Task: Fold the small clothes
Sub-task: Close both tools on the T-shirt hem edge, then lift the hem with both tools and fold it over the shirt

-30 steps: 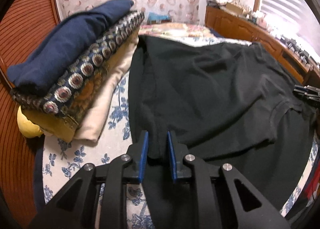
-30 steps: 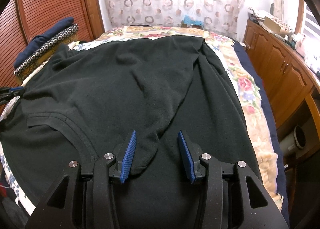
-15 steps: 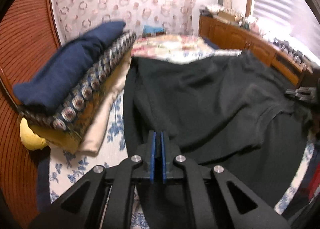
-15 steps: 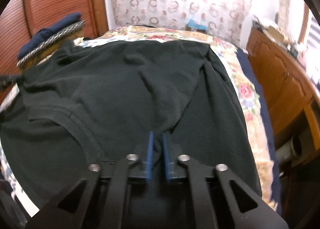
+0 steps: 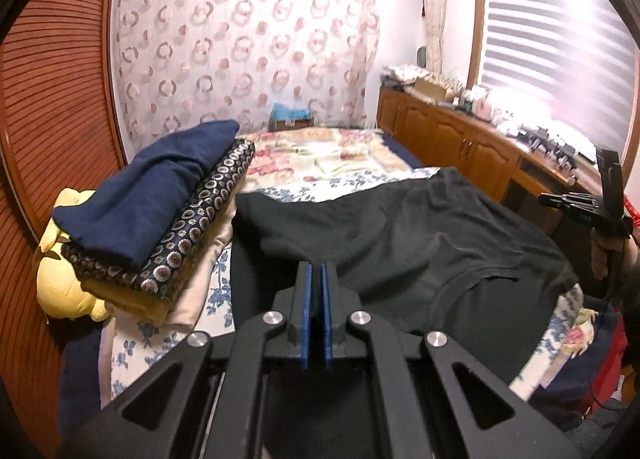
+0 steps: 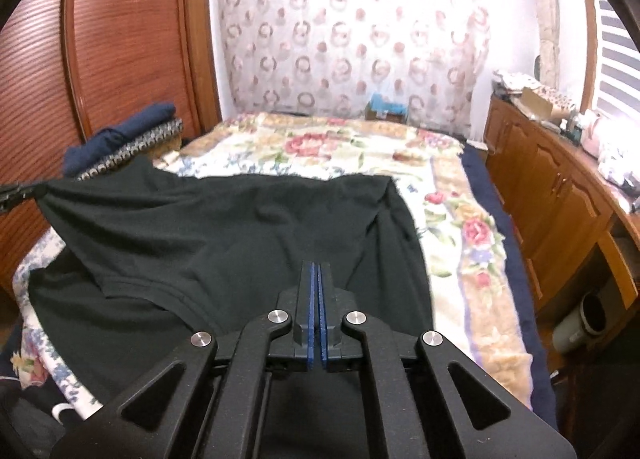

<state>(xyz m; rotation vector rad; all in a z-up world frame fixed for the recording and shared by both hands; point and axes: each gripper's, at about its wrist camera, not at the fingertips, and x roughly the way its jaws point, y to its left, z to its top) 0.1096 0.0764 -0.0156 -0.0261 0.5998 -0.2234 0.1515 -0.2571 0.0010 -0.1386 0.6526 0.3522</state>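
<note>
Both jaws have just closed on the black cotton T-shirt (image 6: 248, 227), which lies spread across the floral-quilted bed (image 6: 360, 147). The left hand-held gripper (image 5: 316, 299) pinches 1 near corner of the fabric, the right hand-held gripper (image 6: 318, 299) the other. Since a second ago the near edge has come up off the quilt, tented between the 2 grips. The fold looks begun; carrying that edge toward 12 o'clock seems next. A stack of folded clothes (image 5: 160, 211) sits at 9 o'clock.
</note>
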